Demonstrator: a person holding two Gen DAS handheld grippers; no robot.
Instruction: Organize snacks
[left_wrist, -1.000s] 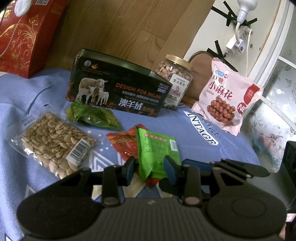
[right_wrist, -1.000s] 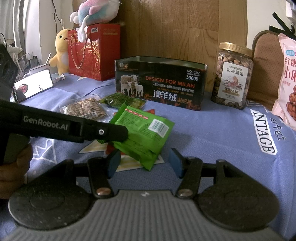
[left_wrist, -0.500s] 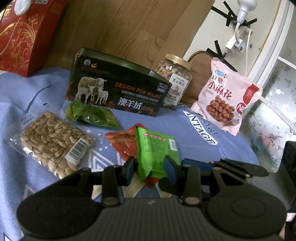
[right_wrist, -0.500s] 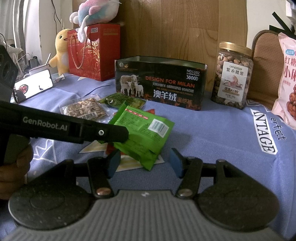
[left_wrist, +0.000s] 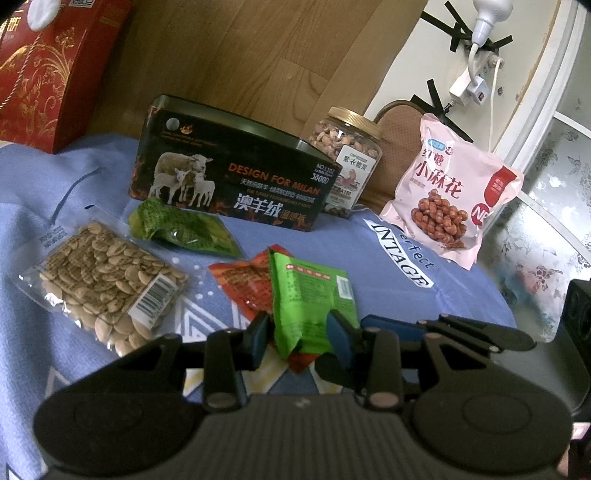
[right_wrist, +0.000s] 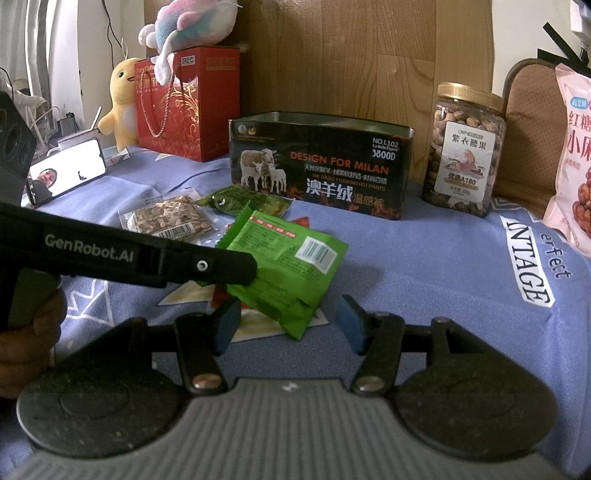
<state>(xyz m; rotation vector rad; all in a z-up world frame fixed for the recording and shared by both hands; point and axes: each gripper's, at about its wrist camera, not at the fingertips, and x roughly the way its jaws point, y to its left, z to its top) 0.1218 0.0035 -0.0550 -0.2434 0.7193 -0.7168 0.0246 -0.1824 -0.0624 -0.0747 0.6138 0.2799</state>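
the left gripper (left_wrist: 297, 334) has its two pads either side of the near end of a green snack packet (left_wrist: 310, 302), with a sliver of gap showing at each pad, so it brackets the packet but i cannot tell whether it truly pinches it yet. the right gripper (right_wrist: 290, 319) sits spread wide and grasping nothing, just behind the packet's near corner.

the green snack packet lies directly ahead of both grippers, resting partly on a red packet (left_wrist: 243, 284), which pokes out to the left of the left gripper's line. further ahead and left lie a dark green pouch (left_wrist: 181, 229) and a clear bag of seeds (left_wrist: 103, 280). beyond them stands the open black tin (left_wrist: 236, 184), the likely home for the small packets. a jar of nuts (left_wrist: 345, 162) stands just right of the tin, and a pink bag (left_wrist: 450, 199) leans further right.

the green snack packet looks light, thin and floppy, with glossy film that could slide between the pads. the crimped end seal is the stiffest part and the best place to hold; a grip on the puffed middle may crush the contents or let it slip. lifted by one end, it will probably droop, so it wants a firm squeeze.
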